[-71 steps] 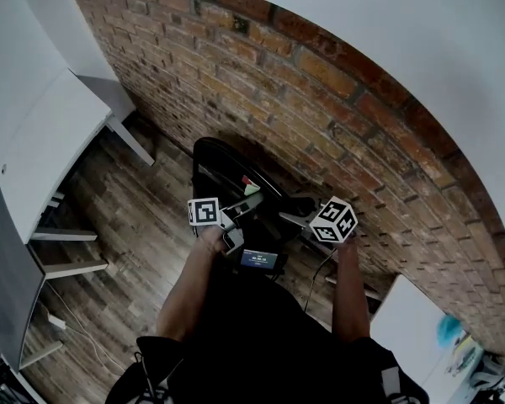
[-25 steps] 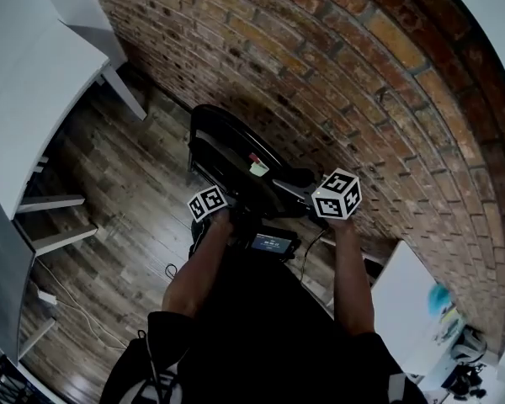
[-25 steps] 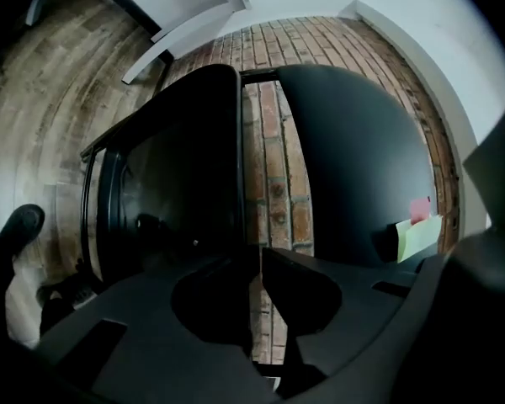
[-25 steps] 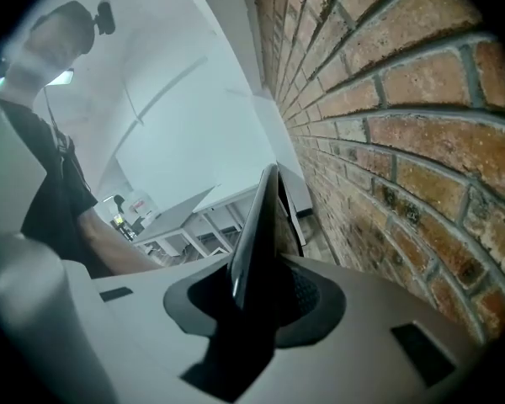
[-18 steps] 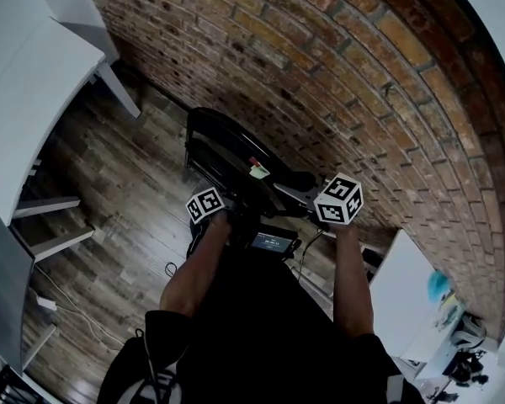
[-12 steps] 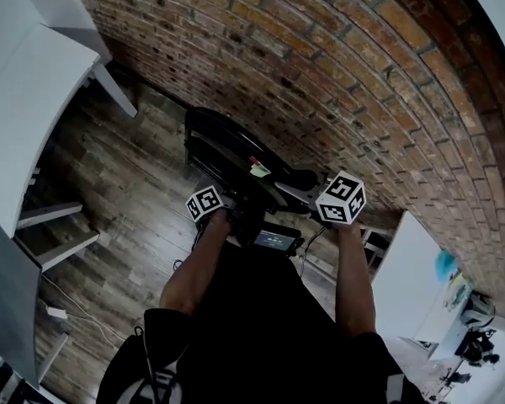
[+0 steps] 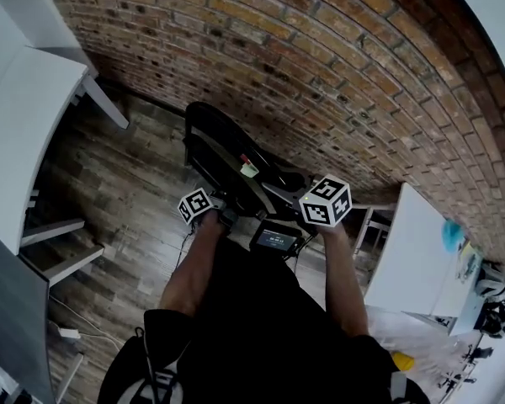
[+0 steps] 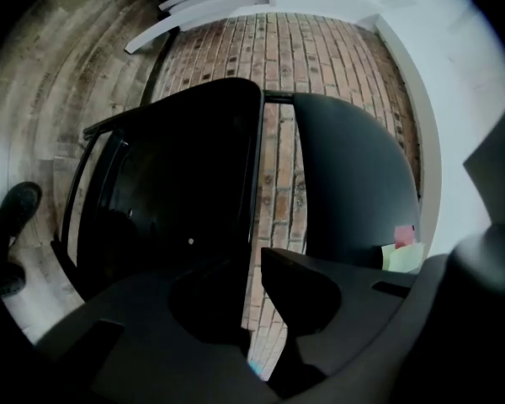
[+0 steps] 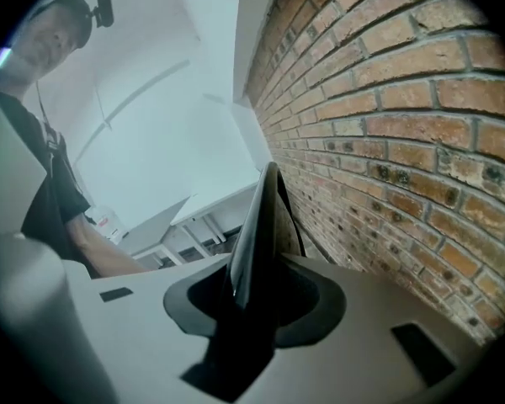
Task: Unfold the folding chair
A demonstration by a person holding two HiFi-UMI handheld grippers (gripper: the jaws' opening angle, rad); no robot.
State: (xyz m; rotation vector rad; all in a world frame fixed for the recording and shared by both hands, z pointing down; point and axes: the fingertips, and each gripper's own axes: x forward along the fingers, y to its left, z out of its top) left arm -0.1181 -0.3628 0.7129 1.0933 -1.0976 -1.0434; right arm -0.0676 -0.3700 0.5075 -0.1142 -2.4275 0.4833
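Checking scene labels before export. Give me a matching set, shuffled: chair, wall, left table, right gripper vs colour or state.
1 chair
2 wall
3 left table
4 right gripper

a white
b clamped on chair edge
c black
d red brick

Pairs: 1-c; 2-d; 3-a; 4-b

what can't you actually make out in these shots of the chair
folding chair feet: head view, covered by the small screen and the person's body
screen text: head view, too small
which chair part the right tool clamps: right gripper view, seen only edge-on
sticky notes: left gripper view, writing too small
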